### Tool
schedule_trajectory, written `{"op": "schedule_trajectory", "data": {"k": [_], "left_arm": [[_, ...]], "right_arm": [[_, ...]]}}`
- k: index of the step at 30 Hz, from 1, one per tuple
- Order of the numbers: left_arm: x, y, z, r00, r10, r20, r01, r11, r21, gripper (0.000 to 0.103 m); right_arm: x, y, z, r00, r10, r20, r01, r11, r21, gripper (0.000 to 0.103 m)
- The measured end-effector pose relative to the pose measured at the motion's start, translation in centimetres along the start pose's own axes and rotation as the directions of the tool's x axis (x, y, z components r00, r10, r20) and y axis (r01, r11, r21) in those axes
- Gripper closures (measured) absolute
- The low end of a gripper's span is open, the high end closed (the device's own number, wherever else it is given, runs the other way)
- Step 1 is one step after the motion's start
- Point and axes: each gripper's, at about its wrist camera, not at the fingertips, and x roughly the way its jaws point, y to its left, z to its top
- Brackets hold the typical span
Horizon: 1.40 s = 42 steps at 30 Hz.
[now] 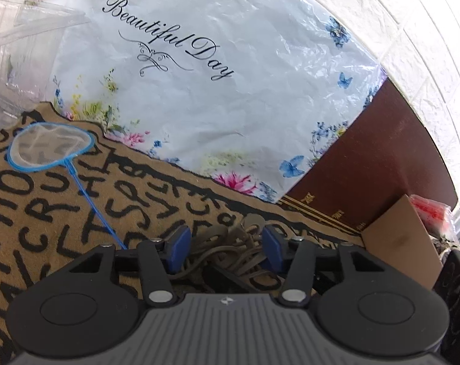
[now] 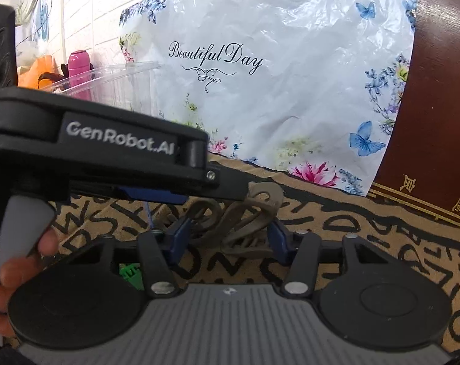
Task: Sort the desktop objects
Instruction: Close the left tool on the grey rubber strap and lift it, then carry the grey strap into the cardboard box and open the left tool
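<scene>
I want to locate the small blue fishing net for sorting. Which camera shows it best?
The left wrist view: the blue net lies whole on the lettered mat, hoop, mesh and handle visible. The right wrist view shows only a sliver of blue handle beneath the left gripper, which blocks the rest.

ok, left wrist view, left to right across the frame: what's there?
Clear plastic bin → blue fish net → tangled brown cord between the open left tongs → cardboard piece → red-printed plastic bag.
</scene>
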Motion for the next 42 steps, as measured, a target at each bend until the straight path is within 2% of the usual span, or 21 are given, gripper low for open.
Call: {"op": "schedule_trajectory", "data": {"k": [3,5,7,9,12,15,20,24,29,34,38,42], "left_arm": [[-0.1,-0.2,-0.3,1.000,0.003,-0.014,-0.003,1.000,-0.004,0.045],[0.5,-0.3,-0.5,0.998,-0.033,-0.054,0.033,0.999,-0.007,0.036],[0.7,-0.9,-0.7,0.997,-0.034,-0.066,0.037,0.998,0.050,0.033],[0.7,-1.3,-0.9,0.997,-0.024,-0.069,0.030,0.996,0.089,0.032],[-0.1,-1.4,-1.1,0.997,-0.048,-0.068,0.052,0.997,0.062,0.033],[-1.2,-2.6,-1.3,0.997,-0.055,-0.053,0.060,0.994,0.091,0.033],[-4.0,-5.3,-2.0,0.995,-0.094,-0.011,0.095,0.984,0.149,0.033],[-6.1,-7.6,-2.3,0.990,-0.142,0.006,0.139,0.974,0.178,0.033],[-8.1,-11.8,-2.7,0.974,-0.225,0.004,0.217,0.947,0.236,0.033],[-8.7,-17.3,-3.9,0.953,-0.304,0.002,0.287,0.901,0.327,0.033],[-8.1,-22.3,-4.7,0.927,-0.374,-0.025,0.355,0.856,0.376,0.033],[-6.8,-27.4,-5.2,0.900,-0.430,-0.064,0.413,0.798,0.439,0.033]], "right_arm": [[-0.4,-0.3,-0.2,1.000,0.010,-0.001,-0.010,1.000,0.028,0.059],[-0.3,-0.4,-0.3,1.000,0.016,-0.006,-0.015,0.999,0.038,0.060],[-0.1,-0.1,-0.3,1.000,0.009,-0.015,-0.009,1.000,0.025,0.060],[-0.4,0.3,-0.5,1.000,-0.008,-0.009,0.008,1.000,0.007,0.061],[-1.2,0.5,-0.7,1.000,-0.015,0.006,0.015,1.000,0.014,0.063],[-2.6,1.1,-0.9,0.999,-0.038,0.029,0.038,0.999,-0.005,0.064],[-6.1,1.9,-1.1,0.993,-0.079,0.086,0.079,0.997,0.006,0.064],[-9.7,2.2,-1.2,0.981,-0.136,0.141,0.136,0.991,0.006,0.064],[-14.7,2.1,-1.7,0.946,-0.237,0.223,0.235,0.971,0.036,0.064],[-19.9,0.3,-2.4,0.899,-0.324,0.296,0.311,0.946,0.090,0.064],[-23.6,-1.8,-3.2,0.847,-0.407,0.342,0.383,0.914,0.138,0.064],[-26.8,-4.7,-3.9,0.795,-0.479,0.373,0.433,0.878,0.205,0.064]]}}
